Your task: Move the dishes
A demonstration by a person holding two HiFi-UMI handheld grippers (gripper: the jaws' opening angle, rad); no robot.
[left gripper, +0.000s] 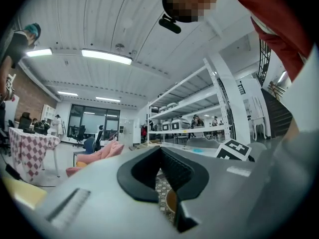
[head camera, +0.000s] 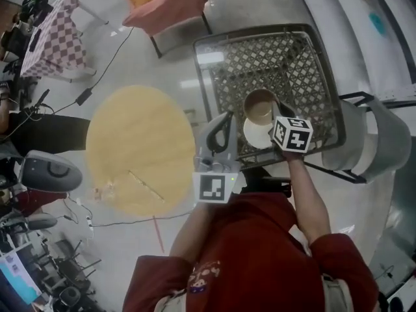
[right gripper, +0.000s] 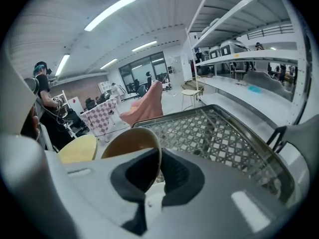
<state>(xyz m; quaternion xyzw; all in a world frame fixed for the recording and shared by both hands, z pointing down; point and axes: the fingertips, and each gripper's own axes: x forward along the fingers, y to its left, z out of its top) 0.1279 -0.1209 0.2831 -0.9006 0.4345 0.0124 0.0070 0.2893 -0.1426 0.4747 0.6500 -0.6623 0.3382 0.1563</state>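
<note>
The right tool is clamped on the rim of the brown bowl, which tilts over a white dish in the wire basket. The left tool waits alongside, jaws together on nothing. This looks like the lift-out step (the direction is my guess). Next, the bowl needs raising clear of the basket wall, probably toward the round yellow counter.

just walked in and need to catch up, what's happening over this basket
A person holds two grippers over a wire basket. The right gripper is clamped on the rim of a tan bowl, above a white dish in the basket. The left gripper is shut on nothing, at the basket's near edge.
</note>
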